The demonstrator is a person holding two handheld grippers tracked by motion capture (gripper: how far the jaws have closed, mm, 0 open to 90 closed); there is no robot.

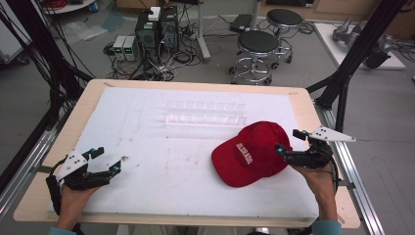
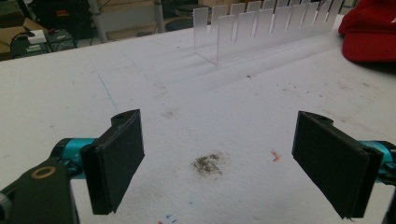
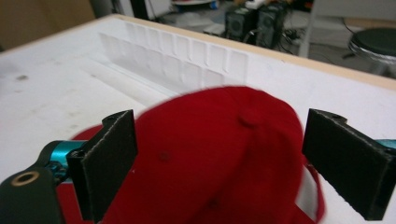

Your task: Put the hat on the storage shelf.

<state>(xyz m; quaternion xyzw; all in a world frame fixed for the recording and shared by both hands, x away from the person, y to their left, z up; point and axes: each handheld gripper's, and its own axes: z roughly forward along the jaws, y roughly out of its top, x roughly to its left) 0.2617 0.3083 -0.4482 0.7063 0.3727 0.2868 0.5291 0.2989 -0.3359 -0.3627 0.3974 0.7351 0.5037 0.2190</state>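
Both grippers' jaws gape; right gripper (image 1: 288,140) straddles the soft red fabric cap (image 1: 249,152), whose crown could crumple and slip out.

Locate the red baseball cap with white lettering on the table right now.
In the high view, the red baseball cap lies on the white mat's right half, just in front of the clear slotted rack, with the open right gripper at its crown.
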